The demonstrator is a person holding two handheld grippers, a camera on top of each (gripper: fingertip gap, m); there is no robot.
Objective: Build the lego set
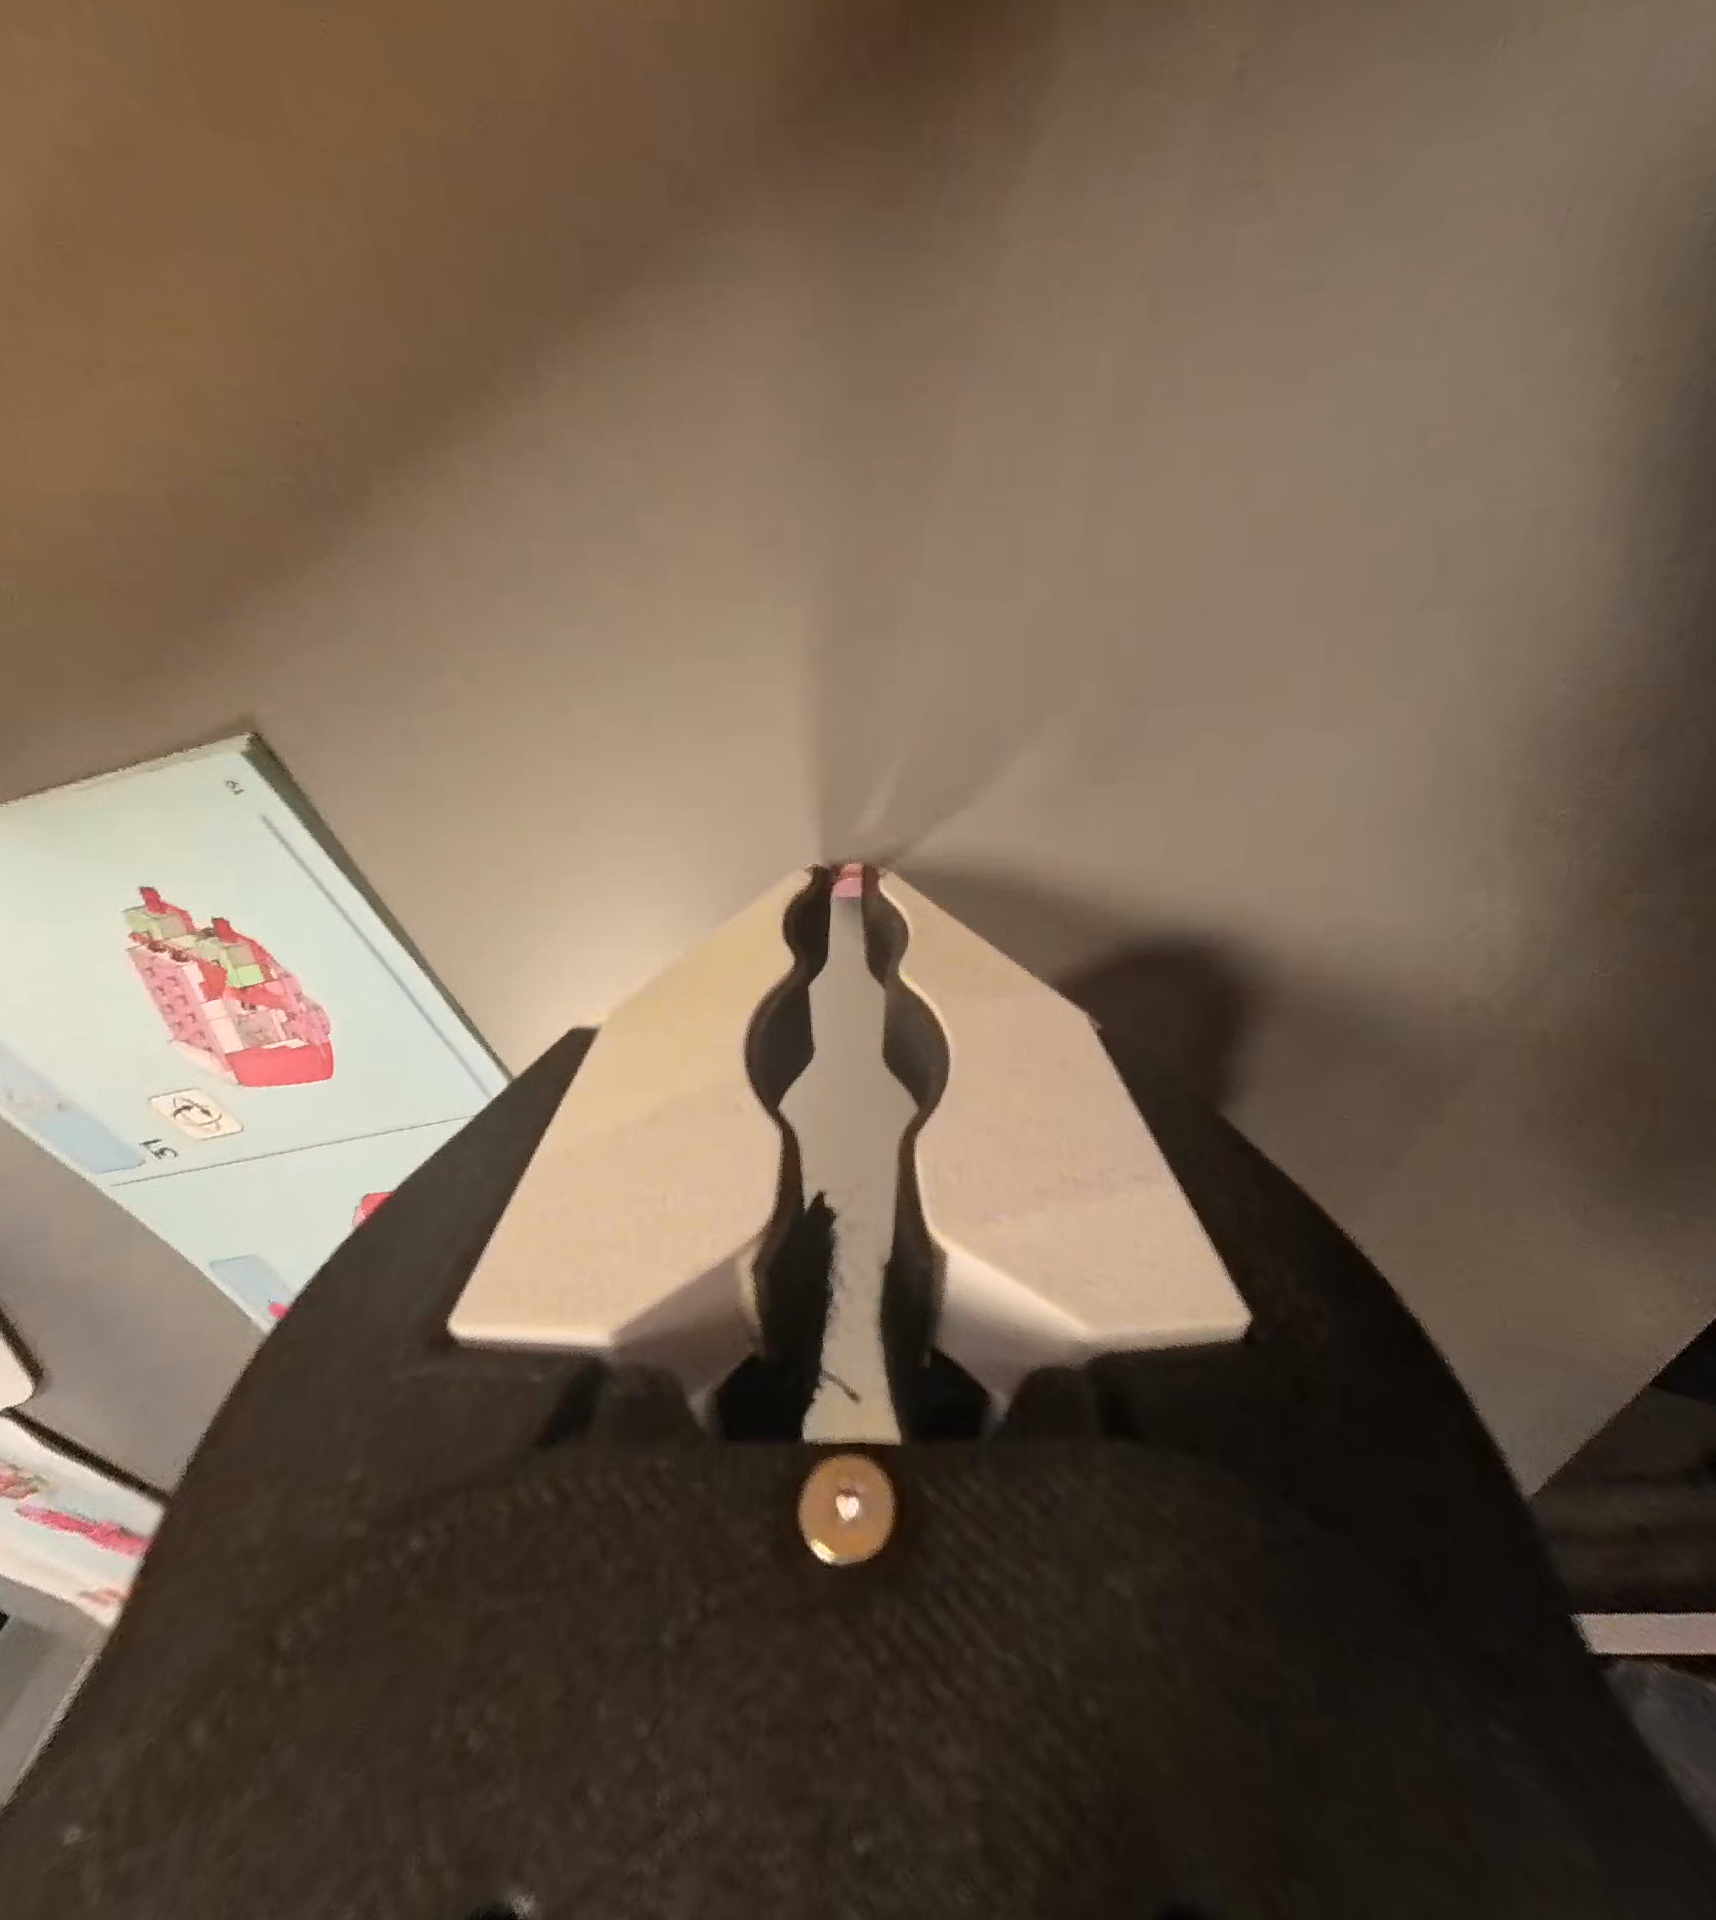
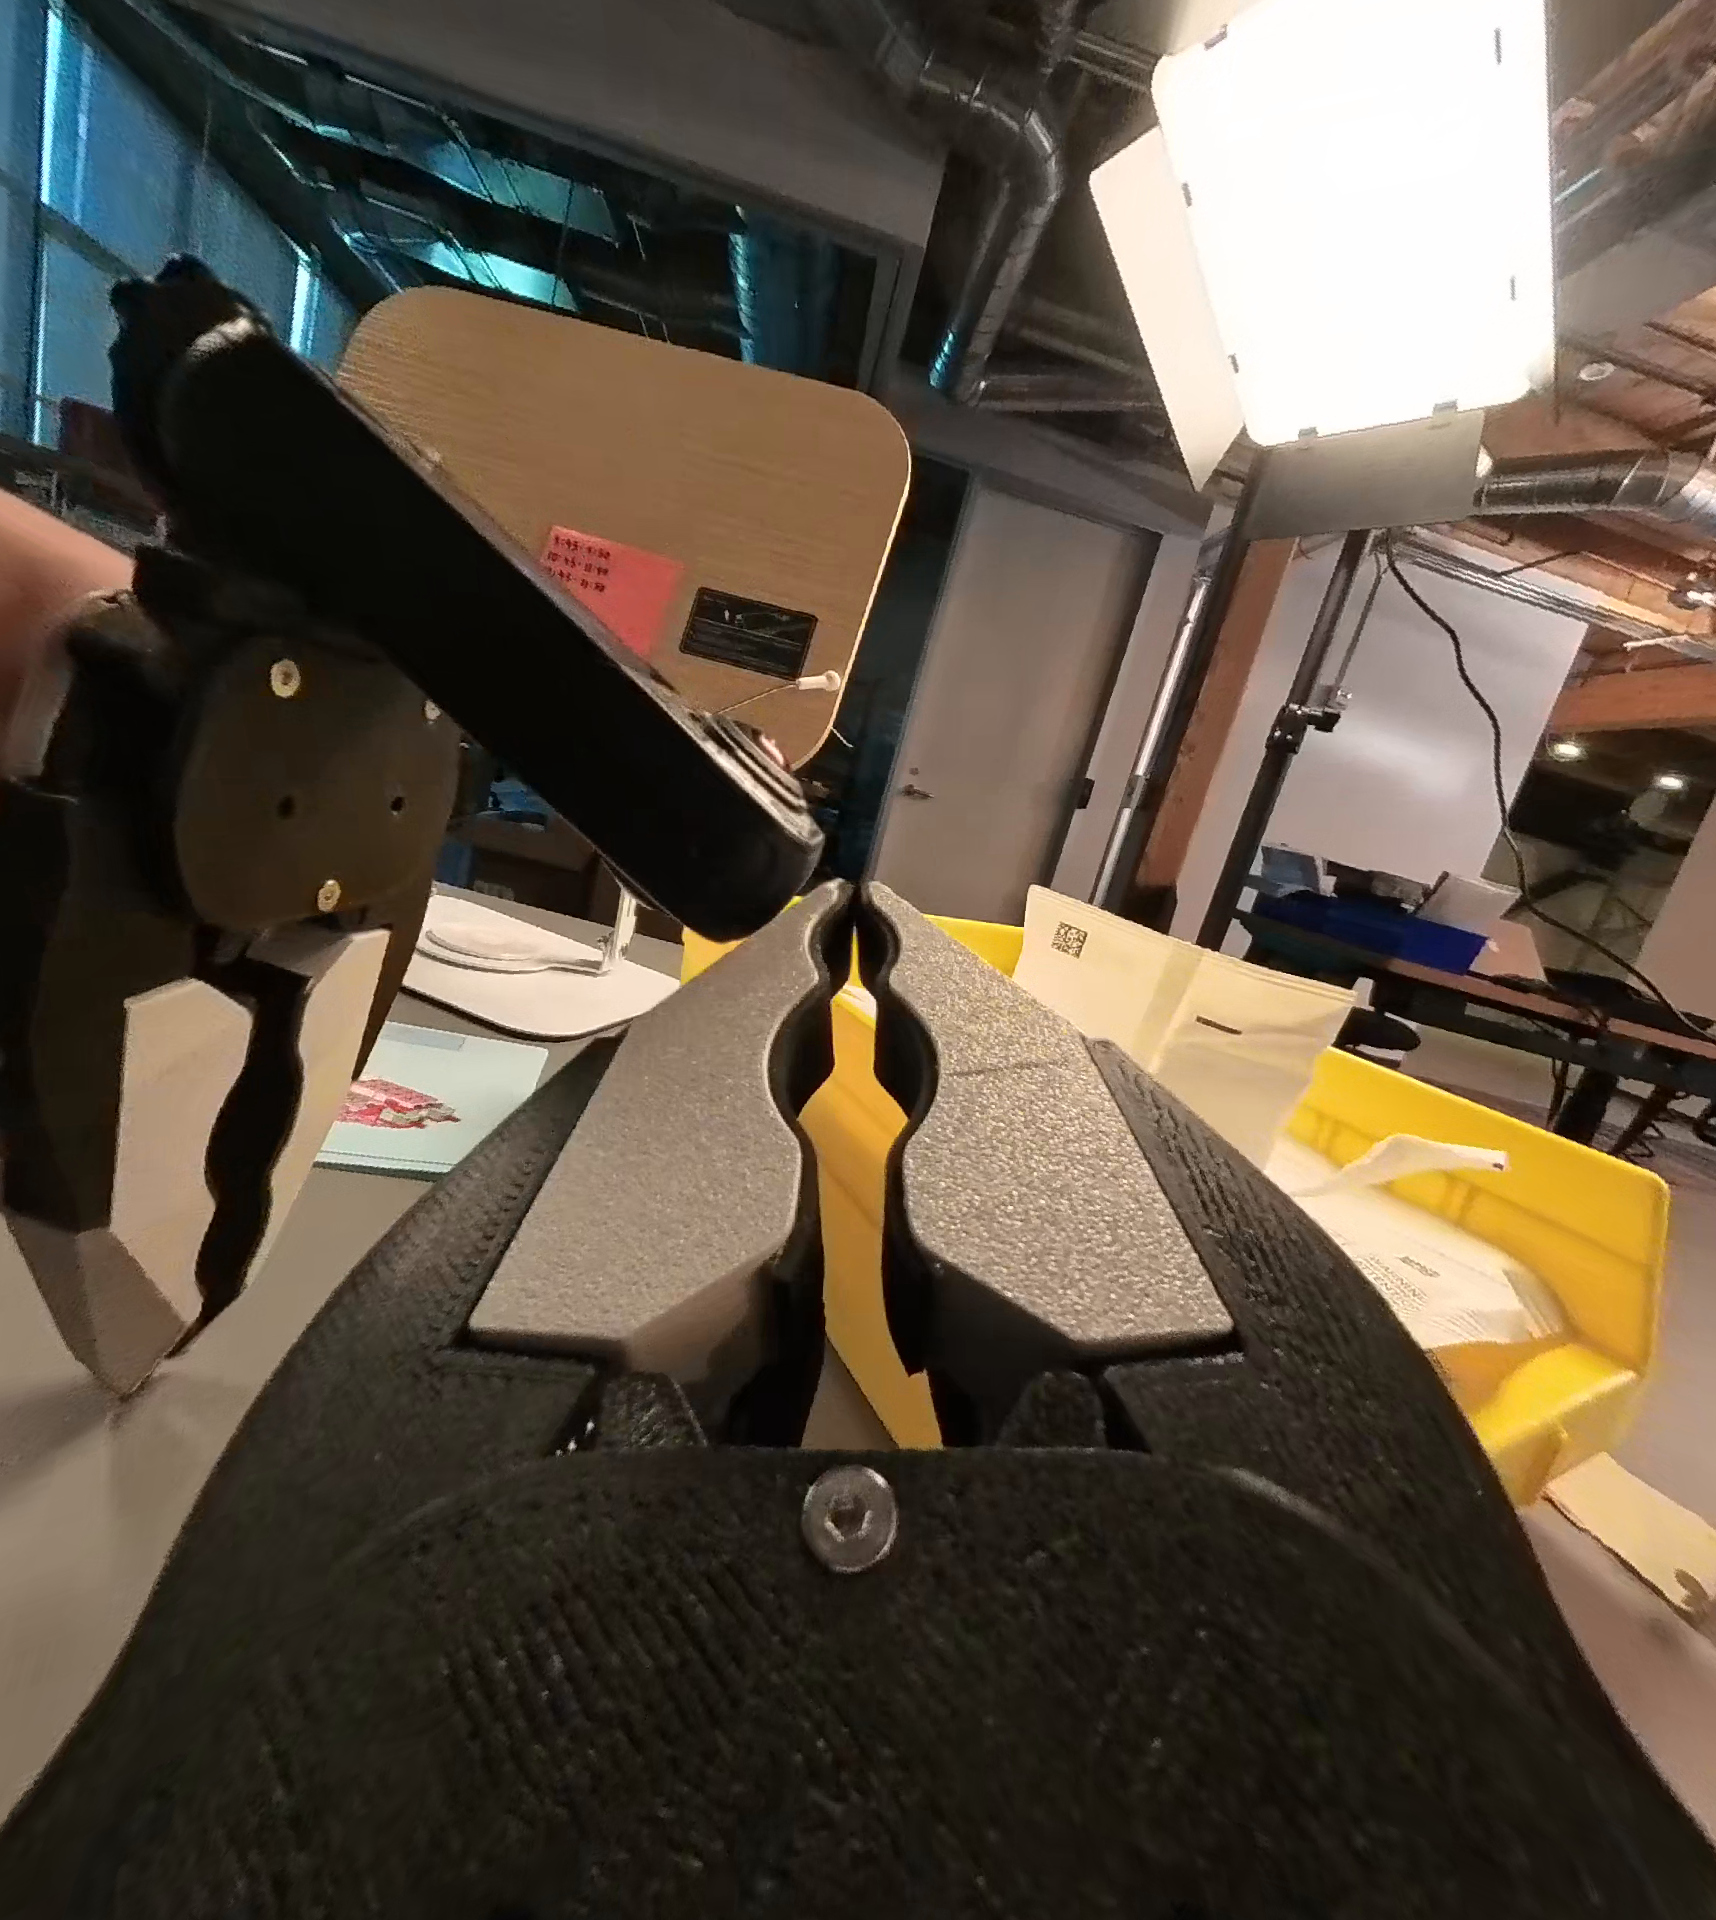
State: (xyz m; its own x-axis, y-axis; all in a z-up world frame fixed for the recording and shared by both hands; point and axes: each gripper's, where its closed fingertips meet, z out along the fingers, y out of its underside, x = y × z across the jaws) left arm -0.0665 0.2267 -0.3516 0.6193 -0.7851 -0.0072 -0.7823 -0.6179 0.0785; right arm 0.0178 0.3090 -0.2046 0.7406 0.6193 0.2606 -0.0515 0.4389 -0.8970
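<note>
The left gripper [image 1: 849, 883] points down at the table [image 1: 1145, 623], its tips at the surface with a small block [image 1: 847, 886] between them. An instruction booklet [image 1: 158, 987] lies on the table to its left. In the right wrist view, the right gripper [image 2: 855, 902] stands to the right of the left gripper. A bin [image 2: 1519, 1226] sits on the table ahead and to the right, with bags [image 2: 1186, 1029] in it. A lamp [image 2: 1353, 229] hangs above.

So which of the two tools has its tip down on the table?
The left tool, tip against the grey table; the right tool points up over the yellow bin.
</note>
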